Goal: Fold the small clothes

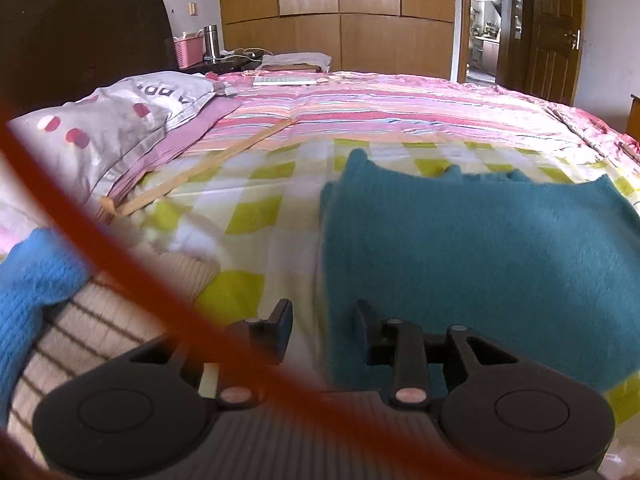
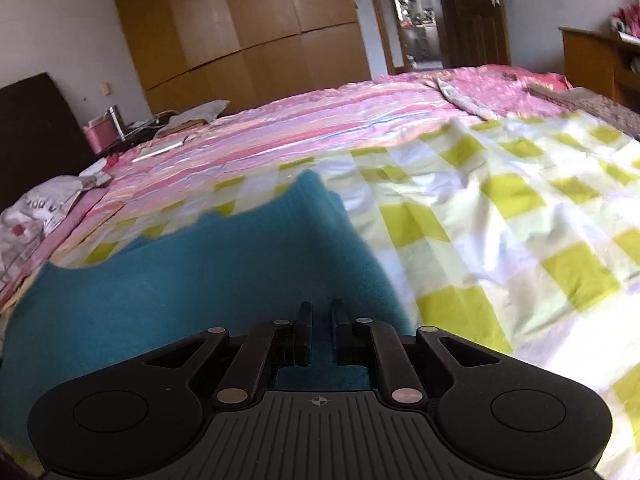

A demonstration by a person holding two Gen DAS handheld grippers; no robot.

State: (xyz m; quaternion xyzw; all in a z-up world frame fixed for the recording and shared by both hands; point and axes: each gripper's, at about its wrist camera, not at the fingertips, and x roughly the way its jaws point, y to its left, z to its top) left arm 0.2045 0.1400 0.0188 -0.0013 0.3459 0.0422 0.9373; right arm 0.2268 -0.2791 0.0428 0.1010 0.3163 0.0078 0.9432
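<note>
in the left wrist view, the left gripper (image 1: pixel 324 330) is standing partly open with nothing between its jaws, straddling the left edge of the teal knit garment (image 1: pixel 480 264), which is lying flat on the checked sheet (image 1: pixel 256 184). a blue knit (image 1: pixel 32 288) and a striped cream garment (image 1: pixel 100 328) are waiting at the left, seemingly unfolded.

in the right wrist view, the right gripper (image 2: pixel 320 320) is hovering over the teal knit garment (image 2: pixel 200 280) with its jaws nearly together, a narrow gap showing; whether they are pinching fabric i cannot tell. the teal piece is looking compact, perhaps partly folded; the others are looking left to do.
</note>
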